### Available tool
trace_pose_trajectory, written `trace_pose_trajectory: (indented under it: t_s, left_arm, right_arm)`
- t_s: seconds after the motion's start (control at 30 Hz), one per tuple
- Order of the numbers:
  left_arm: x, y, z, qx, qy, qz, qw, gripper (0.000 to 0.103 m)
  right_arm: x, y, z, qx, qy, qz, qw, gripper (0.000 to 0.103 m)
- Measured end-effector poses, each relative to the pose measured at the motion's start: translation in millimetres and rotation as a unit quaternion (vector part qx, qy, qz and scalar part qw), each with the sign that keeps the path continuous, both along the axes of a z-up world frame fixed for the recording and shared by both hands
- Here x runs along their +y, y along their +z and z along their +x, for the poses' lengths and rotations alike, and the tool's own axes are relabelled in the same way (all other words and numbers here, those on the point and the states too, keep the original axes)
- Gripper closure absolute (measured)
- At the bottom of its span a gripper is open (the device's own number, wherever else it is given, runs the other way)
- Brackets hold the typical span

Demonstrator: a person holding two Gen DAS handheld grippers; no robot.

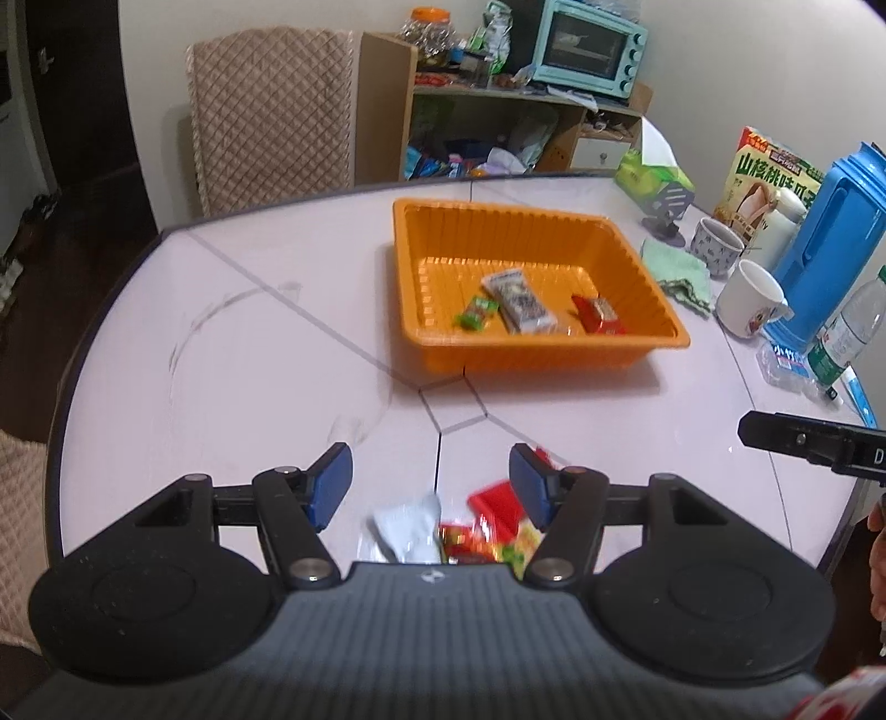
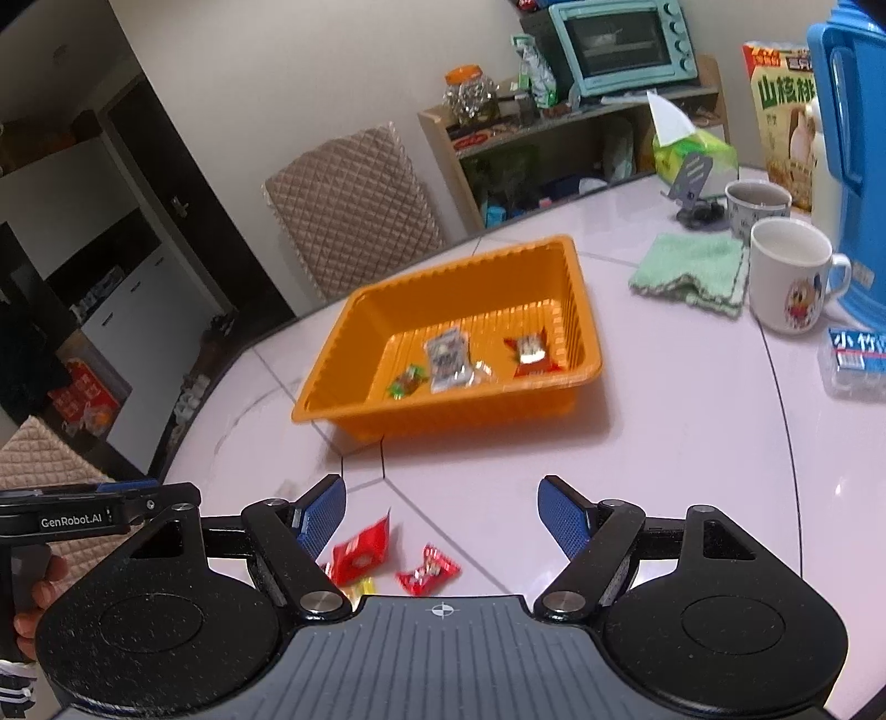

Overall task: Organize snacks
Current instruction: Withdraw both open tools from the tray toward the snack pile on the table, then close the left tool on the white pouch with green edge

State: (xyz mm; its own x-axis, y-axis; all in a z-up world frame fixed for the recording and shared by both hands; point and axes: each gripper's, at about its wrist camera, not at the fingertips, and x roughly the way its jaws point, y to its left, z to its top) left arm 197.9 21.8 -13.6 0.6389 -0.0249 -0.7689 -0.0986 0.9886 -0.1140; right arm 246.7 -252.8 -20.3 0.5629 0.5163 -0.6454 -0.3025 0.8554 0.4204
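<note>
The left claw (image 1: 431, 481) is released, its blue pads (image 1: 331, 483) apart with nothing between them. Below it, a heap of loose snacks (image 1: 487, 526) lies on the table (image 1: 249, 354), half hidden by the claw's own body: a white packet (image 1: 407, 526), a red one and some yellow-green wrappers, too blurred and cut off to tell apart. Ahead of the claw and a little to its right sits the orange tray (image 1: 531, 354), holding a green sweet (image 1: 475, 314), a pale bar (image 1: 518, 302) and a red packet (image 1: 597, 315); their print is unreadable.

The right claw (image 2: 441, 518) is also released and empty. Just below its jaws lie two red packets (image 2: 360, 551) apart from each other, with a yellow wrapper mostly covered by the left finger. At this view's left edge the other claw and a hand (image 2: 33, 603) are cut off.

The table is pale, glossy and round, crossed by thin dark seams. To the right of both claws stand two mugs (image 2: 789, 271), a green cloth (image 2: 689, 266), a blue jug (image 2: 853, 166) and a snack box (image 1: 767, 177). Beyond the table are a quilted chair (image 1: 271, 111) and a cluttered shelf (image 1: 498, 127) bearing a mint-green oven (image 1: 590, 47).
</note>
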Motion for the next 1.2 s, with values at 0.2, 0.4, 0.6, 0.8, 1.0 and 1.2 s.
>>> trace_pose_trajectory:
  t_s: [0.2,0.4,0.6,0.8,1.0,1.2]
  left_arm:
    - [0.1,-15.4,-18.0,0.021,0.01,-0.01,0.9997,0.044]
    - [-0.8,-28.9,-27.9,0.034,0.02,-0.018,0.9991,0.044]
    - [-5.3,-44.5,-33.3,0.047,0.017,-0.019,0.9986,0.044]
    - [-6.9,-57.2,-37.0,0.056,0.015,-0.022,0.998,0.044]
    - [-5.6,-68.7,-36.4,0.069,0.018,-0.022,0.9972,0.045]
    - [-5.2,-79.0,-31.0,0.075,0.017,-0.022,0.9968,0.047]
  right_arm:
    - [1.4,-10.0,-12.4,0.016,0.004,0.0,1.0,0.027]
    - [6.1,-20.8,-19.8,0.032,0.011,-0.002,0.999,0.027]
    - [14.7,-32.4,-25.4,0.048,0.02,-0.006,0.999,0.027]
    - [23.7,-45.6,-29.1,0.063,0.03,-0.019,0.997,0.027]
    - [30.5,-56.3,-31.8,0.078,0.038,-0.026,0.996,0.027]
    - [35.1,-62.9,-31.9,0.085,0.038,-0.031,0.995,0.027]
